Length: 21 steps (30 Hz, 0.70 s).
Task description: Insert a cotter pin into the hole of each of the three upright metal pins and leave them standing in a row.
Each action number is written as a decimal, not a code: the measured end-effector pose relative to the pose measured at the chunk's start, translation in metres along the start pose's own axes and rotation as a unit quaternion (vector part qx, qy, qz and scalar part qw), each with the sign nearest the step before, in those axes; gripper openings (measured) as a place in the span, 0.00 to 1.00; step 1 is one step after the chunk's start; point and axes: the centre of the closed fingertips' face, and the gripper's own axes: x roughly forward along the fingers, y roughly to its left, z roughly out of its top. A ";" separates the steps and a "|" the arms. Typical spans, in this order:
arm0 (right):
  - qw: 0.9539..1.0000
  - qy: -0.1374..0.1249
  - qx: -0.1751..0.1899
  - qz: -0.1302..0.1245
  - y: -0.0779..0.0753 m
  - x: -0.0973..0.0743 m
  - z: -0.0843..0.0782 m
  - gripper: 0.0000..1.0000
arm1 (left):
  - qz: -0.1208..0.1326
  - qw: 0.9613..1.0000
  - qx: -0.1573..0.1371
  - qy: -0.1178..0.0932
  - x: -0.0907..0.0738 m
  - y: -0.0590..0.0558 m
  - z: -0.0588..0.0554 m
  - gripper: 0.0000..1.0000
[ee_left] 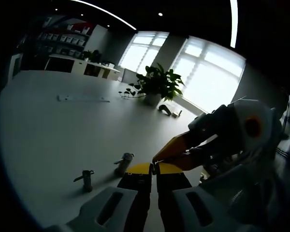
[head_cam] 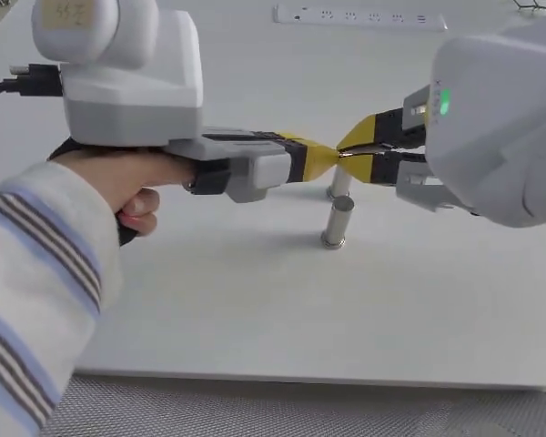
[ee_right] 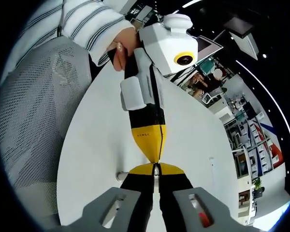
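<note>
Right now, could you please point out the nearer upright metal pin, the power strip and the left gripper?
nearer upright metal pin (head_cam: 338, 221): head view, middle of its shaft.
power strip (head_cam: 359, 16): head view, its top face.
left gripper (head_cam: 332, 157): head view, tips of its shut jaws.

Two grippers tip to tip over the pins on the table.
We see the left gripper (head_cam: 330, 158) on the left and the right gripper (head_cam: 348, 151) on the right, their tips meeting above the table (head_cam: 237, 300). One metal pin (head_cam: 337, 221) stands upright on the table, nearer to us than the tips. A second pin (head_cam: 340, 185) stands just behind it, under the tips. A power strip (head_cam: 359, 16) lies at the table's far edge.
</note>
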 end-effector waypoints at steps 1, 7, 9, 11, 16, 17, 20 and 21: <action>1.000 -0.001 0.002 -0.001 0.000 0.000 0.000 0.00 | 0.001 1.000 0.003 0.000 0.000 0.000 0.001 0.00; 1.000 -0.009 0.007 -0.001 0.001 0.000 0.000 0.00 | 0.004 1.000 0.002 0.007 -0.001 -0.002 0.000 0.00; 1.000 -0.006 0.010 0.000 0.001 0.000 -0.002 0.00 | 0.004 1.000 0.006 0.008 -0.001 -0.003 -0.001 0.00; 1.000 -0.006 0.020 -0.002 0.001 -0.001 -0.004 0.00 | 0.003 1.000 0.009 0.010 -0.001 -0.004 -0.002 0.00; 0.998 -0.007 0.055 0.001 0.002 -0.003 -0.010 0.11 | 0.001 1.000 0.023 0.014 -0.003 -0.005 -0.004 0.00; 0.998 -0.006 0.067 0.004 0.003 -0.003 -0.011 0.11 | 0.000 1.000 0.027 0.015 -0.004 -0.005 -0.004 0.00; 0.991 -0.011 0.130 0.028 0.008 -0.002 -0.016 0.14 | -0.004 0.999 0.044 0.017 -0.005 -0.006 -0.005 0.00; 0.990 -0.015 0.133 0.033 0.009 -0.002 -0.016 0.15 | -0.005 0.998 0.057 0.016 -0.005 -0.006 -0.005 0.00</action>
